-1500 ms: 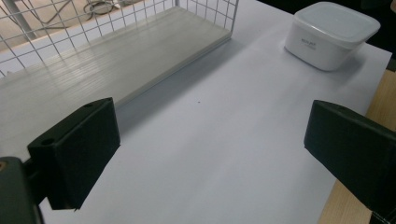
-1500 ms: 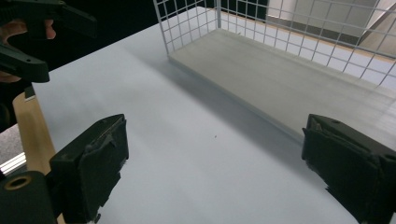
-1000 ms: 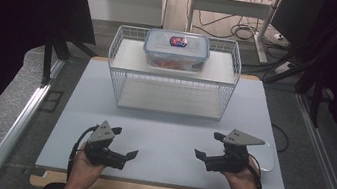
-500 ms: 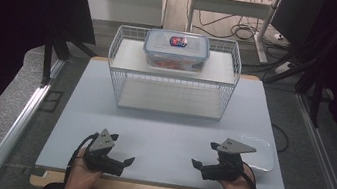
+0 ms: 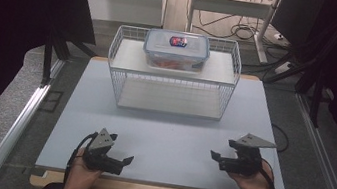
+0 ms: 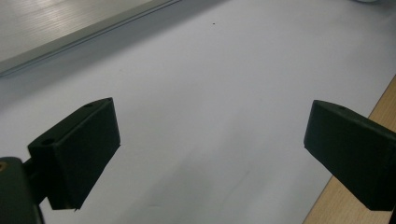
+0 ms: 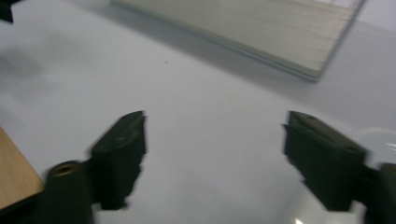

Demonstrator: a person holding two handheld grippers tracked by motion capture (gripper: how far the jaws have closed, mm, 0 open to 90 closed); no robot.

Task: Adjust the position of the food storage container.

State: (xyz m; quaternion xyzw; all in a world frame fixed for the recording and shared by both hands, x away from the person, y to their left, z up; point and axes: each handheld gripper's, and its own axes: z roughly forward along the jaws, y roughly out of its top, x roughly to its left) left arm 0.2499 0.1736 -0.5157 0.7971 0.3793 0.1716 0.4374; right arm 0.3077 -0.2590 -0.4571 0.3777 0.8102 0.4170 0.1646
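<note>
**Both grippers held open at the near edge, the box far off on the rack**

Here, nothing is gripped. The left gripper (image 5: pixel 122 161) is held low over the near left part of the white board (image 5: pixel 169 140), and its jaws are seen spread wide with only bare board between them. The right gripper (image 5: pixel 216 158) is held over the near right part, its jaws likewise parted and empty, though its own view is blurred. A pale, glossy thing is glimpsed at the right edge of that view, too unclear to be named.

The thing nearest to being handled is judged to be the plastic box (image 5: pixel 176 50), which is set on the top shelf of the wire rack (image 5: pixel 173 82) at the far side of the board, well apart from both grippers. It is closed with a clear lid rimmed in blue, and something reddish is seen through its wall.

The box is expected to be stiff and smooth, so some slip on the walls is to be reckoned with. Its weight cannot be told, but it is probably not light if filled. A hold across the two short ends, under the lid's rim or on the clip flaps, is judged the surest, one gripper to each end. The rack's raised wire edge must be cleared when the box is lifted.
</note>
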